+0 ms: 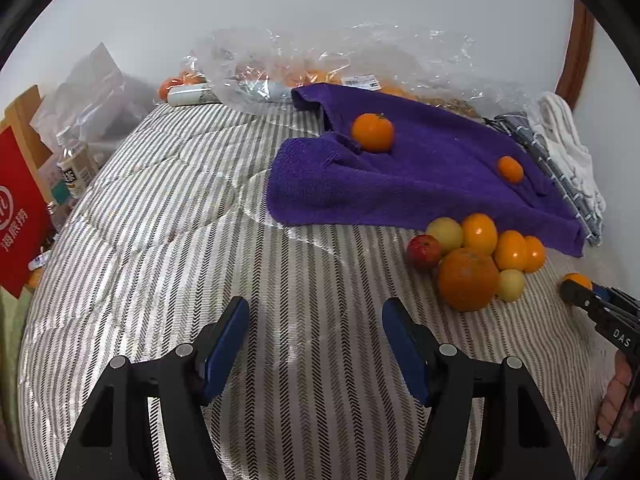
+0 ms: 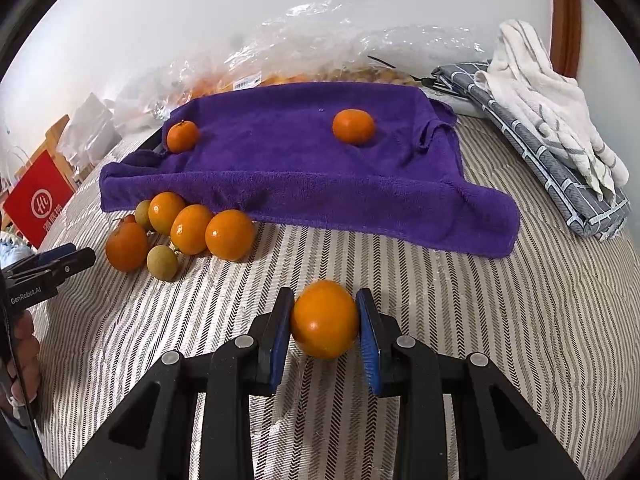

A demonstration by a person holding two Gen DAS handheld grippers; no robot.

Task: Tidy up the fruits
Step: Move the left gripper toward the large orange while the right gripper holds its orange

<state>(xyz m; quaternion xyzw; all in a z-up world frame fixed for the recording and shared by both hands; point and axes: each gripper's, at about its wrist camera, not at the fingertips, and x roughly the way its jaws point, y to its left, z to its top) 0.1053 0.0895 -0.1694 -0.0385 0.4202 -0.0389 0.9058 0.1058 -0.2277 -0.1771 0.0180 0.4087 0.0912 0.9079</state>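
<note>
Pinching an orange (image 2: 325,322) between blue pads (image 2: 370,344): right gripper (image 2: 324,334), low over striped bedding (image 2: 480,320), fruit touching both pads. Left gripper (image 1: 316,344) spread wide, nothing between pads, hovering over bare bedding (image 1: 160,220); seen also at left edge of right view (image 2: 52,266).

Purple towel (image 2: 300,168) laid on bedding toward wall, w/ two tangerines on top, well apart: one near left corner (image 2: 182,136), one right of centre (image 2: 354,126). Same pair in left view: (image 1: 373,132) and (image 1: 510,169) on towel (image 1: 400,184).

Fruit cluster (image 2: 188,232) just beside towel's near-left edge, pieces touching: several oranges, two small yellow-green fruits, one red fruit mostly hidden. Left view of cluster (image 1: 476,256): big orange (image 1: 468,278) in front, red fruit (image 1: 424,252) at left, yellow-green fruit (image 1: 445,234) behind it.

Clear plastic bag (image 2: 340,60) along wall behind towel, orange fruit inside, count unclear. Folded grey cloth (image 2: 560,184) w/ white cloth (image 2: 548,96) on top, right of towel. Red bag (image 2: 38,200) at far left, off bedding.
</note>
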